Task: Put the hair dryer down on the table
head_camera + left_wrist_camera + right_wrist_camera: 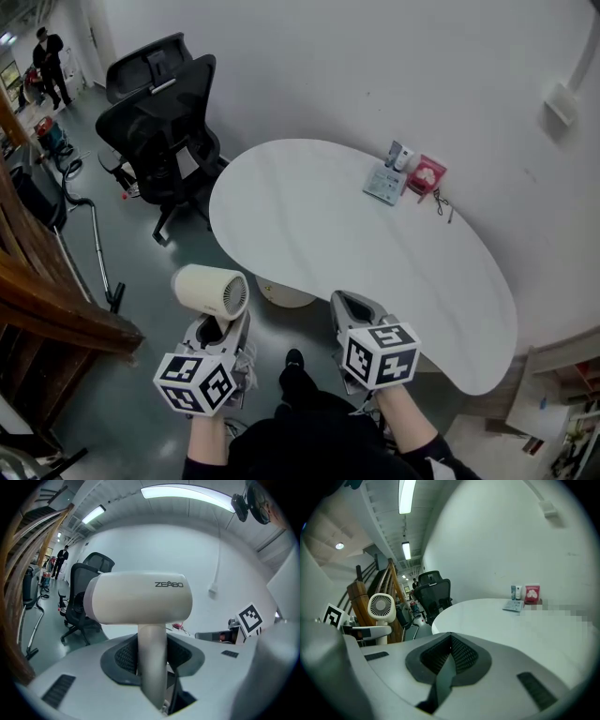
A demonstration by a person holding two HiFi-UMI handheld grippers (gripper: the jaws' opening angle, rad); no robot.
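A cream hair dryer (pixel 210 291) is held upright by its handle in my left gripper (pixel 214 330), out over the floor to the left of the white table (pixel 309 225). In the left gripper view the handle (pixel 152 663) stands between the two pads and the barrel (pixel 140 603) lies crosswise above them. My right gripper (pixel 354 305) hovers at the table's near edge, shut and empty, its pads meeting (pixel 450 656). The right gripper view shows the dryer's rear grille (pixel 382 605) at the left and the table (pixel 497 620) ahead.
A flat booklet (pixel 385 183), a small bottle (pixel 399 155), a pink packet (pixel 427 174) and a thin cable (pixel 441 202) lie at the table's far side by the wall. Two black office chairs (pixel 159 122) stand left of the table. A vacuum hose (pixel 89 234) and wooden railing (pixel 47 300) are at the left.
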